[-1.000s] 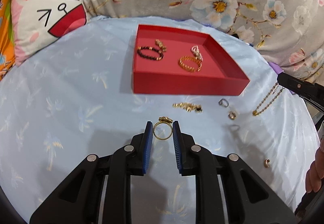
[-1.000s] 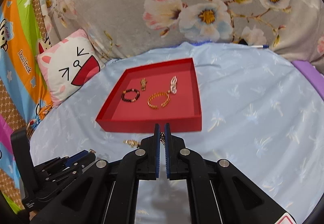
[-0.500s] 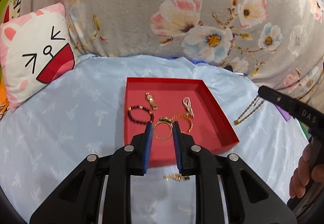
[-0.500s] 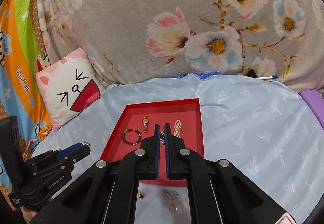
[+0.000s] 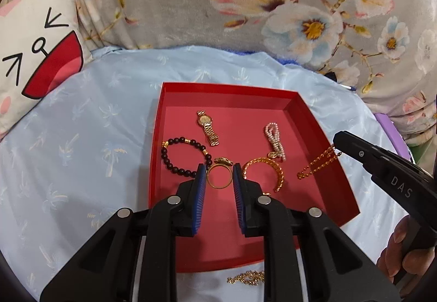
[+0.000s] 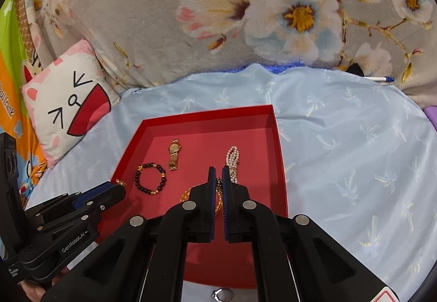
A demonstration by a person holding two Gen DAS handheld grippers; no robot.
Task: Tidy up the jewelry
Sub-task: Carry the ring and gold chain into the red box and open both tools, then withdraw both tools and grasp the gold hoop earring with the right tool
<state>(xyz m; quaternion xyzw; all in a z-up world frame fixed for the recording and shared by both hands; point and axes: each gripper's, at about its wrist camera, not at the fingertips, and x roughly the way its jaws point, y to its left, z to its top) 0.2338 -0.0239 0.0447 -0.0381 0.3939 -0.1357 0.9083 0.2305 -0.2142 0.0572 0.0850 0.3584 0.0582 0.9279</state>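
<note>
A pale blue sheet covers the bed — on it sit a red tray, a gold chain, a ring and a pillow.

Home setting, likely a bedroom or living room: soft surface under a pale blue palm-print sheet, grey floral plush blanket draped behind, cartoon cat cushion, colourful cartoon fabric at left.
</note>
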